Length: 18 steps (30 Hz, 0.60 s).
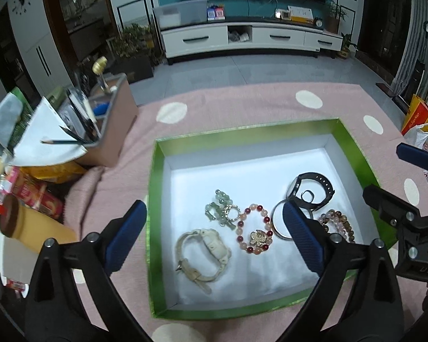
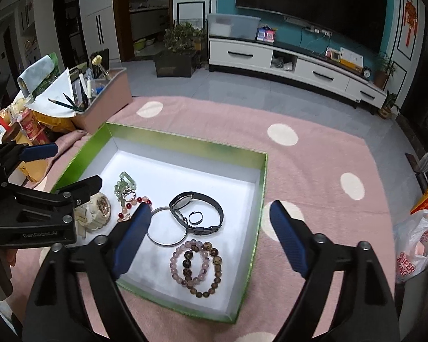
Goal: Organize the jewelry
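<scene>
A green box (image 1: 154, 188) (image 2: 259, 188) with a white floor lies on the pink cloth. In it lie a cream watch (image 1: 205, 256) (image 2: 98, 209), a green bead bracelet (image 1: 221, 205) (image 2: 124, 185), a red and pink bead bracelet (image 1: 254, 229), a silver bangle (image 1: 276, 225) (image 2: 165, 240), a black watch (image 1: 314, 189) (image 2: 197, 211), and brown and pink bead bracelets (image 1: 338, 222) (image 2: 197, 268). My left gripper (image 1: 214, 228) is open and empty above the box's left part. My right gripper (image 2: 211, 236) is open and empty above the box's right part.
A pink organizer box (image 1: 111, 131) (image 2: 102, 99) with pencils and papers stands at the back left. Snack packets and a jar (image 1: 20, 219) crowd the left edge. A white plastic bag (image 2: 413, 250) lies at the right. A TV cabinet (image 1: 242, 38) stands beyond.
</scene>
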Each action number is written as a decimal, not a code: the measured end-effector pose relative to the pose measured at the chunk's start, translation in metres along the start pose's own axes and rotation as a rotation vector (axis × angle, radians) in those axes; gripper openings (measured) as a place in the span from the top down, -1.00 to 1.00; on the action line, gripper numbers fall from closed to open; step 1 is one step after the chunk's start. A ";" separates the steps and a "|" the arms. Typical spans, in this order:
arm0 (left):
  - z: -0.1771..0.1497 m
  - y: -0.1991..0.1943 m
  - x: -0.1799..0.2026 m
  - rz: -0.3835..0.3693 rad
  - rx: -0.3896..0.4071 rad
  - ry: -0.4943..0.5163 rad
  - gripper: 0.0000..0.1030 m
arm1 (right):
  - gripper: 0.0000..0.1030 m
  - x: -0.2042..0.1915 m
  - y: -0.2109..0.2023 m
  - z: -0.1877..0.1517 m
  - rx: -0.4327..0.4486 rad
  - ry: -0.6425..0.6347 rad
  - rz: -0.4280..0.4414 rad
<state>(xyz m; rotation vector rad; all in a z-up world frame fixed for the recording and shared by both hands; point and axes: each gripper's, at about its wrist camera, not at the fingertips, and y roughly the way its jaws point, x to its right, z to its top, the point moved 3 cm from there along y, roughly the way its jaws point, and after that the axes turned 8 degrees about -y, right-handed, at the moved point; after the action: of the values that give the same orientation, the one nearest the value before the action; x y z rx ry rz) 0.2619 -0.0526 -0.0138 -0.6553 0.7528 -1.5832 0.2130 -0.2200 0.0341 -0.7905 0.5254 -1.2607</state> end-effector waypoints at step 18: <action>0.019 -0.102 -0.004 0.073 0.152 -0.016 -0.96 | -0.97 -0.003 -0.083 0.018 0.063 0.014 -0.103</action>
<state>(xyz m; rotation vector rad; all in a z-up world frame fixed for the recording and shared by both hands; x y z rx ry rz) 0.2134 -0.0423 0.0774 -0.5243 0.6306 -1.5495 0.1733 -0.2218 0.1094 -0.7643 0.4584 -1.3720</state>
